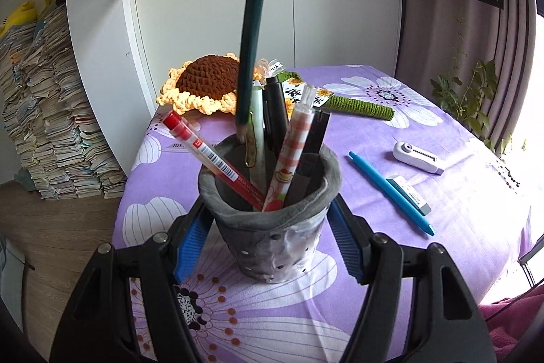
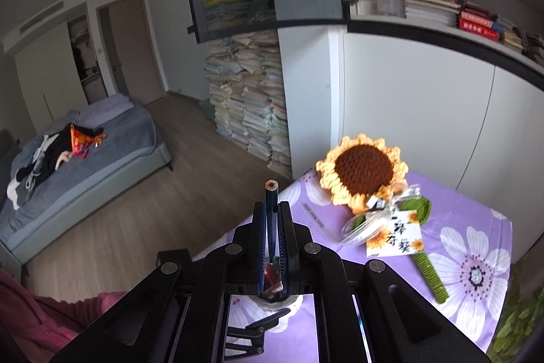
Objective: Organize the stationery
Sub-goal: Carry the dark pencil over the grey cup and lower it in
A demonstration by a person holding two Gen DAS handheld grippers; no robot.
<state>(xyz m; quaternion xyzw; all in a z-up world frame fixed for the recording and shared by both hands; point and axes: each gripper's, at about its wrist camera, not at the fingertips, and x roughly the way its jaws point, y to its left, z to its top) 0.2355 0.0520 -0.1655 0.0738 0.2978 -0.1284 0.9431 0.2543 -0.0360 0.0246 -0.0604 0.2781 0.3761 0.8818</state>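
Two grippers busy: my left gripper (image 1: 268,247) clamps the grey pen cup (image 1: 270,193); my right gripper (image 2: 272,227) pinches a dark green pencil (image 1: 253,33), tip at the rim's eleven o'clock. Next I'd lower, then release.

The green pencil (image 1: 253,22) runs past the top edge.

Each black claw (image 1: 268,247) carries ribbed blue pads (image 1: 343,240), silver screws and, nearby, a pink knitted sleeve (image 2: 44,318).
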